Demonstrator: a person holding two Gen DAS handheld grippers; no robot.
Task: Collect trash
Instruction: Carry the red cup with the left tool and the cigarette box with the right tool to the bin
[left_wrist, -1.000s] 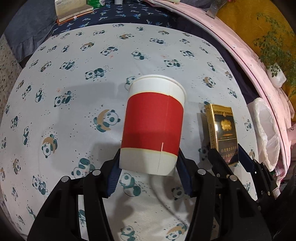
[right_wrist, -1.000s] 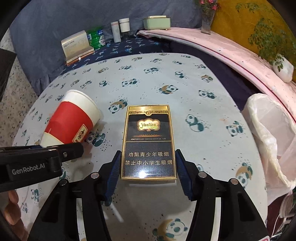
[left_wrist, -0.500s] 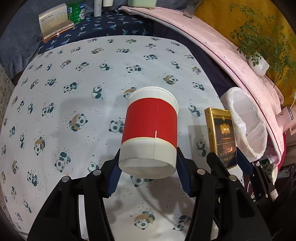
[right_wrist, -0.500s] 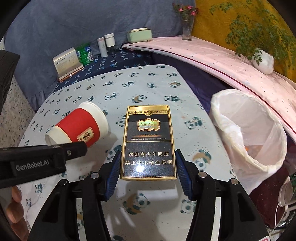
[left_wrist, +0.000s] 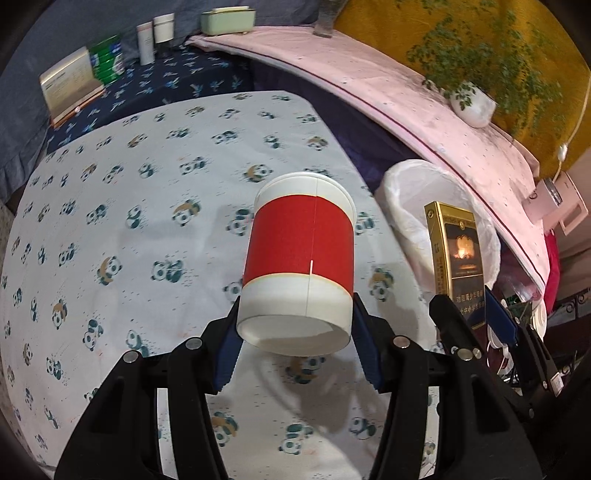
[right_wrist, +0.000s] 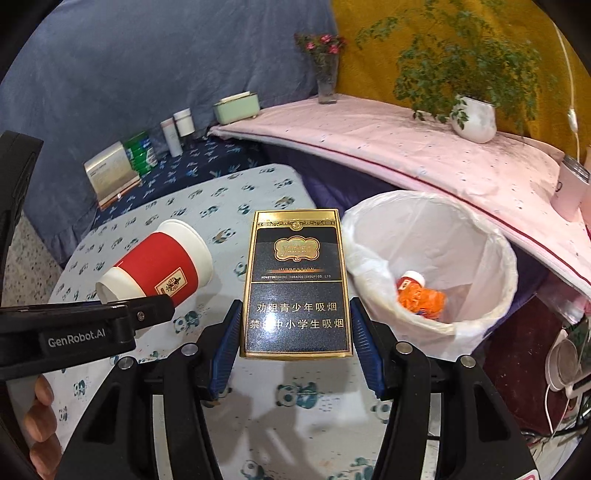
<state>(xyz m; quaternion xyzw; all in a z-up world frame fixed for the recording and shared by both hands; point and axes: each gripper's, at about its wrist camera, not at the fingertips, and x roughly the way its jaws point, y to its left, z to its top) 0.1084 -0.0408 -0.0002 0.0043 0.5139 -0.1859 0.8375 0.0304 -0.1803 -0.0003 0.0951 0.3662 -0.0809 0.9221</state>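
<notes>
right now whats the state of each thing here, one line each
cup: held off the table in the left gripper, tipped, no lid
cigarette pack: closed, upright in the right gripper
bin: open, white liner, not full
orange bottle: lying in the bin, cap on
table: covered by panda cloth

Back wall: blue-grey cloth (right_wrist: 155, 74) beside a mustard-yellow cloth (right_wrist: 376, 48)
Surface: panda-print cover (left_wrist: 147, 221)
Shelf: pink spotted cover (right_wrist: 388, 147)
Floor: speckled terrazzo (right_wrist: 33, 247)
</notes>
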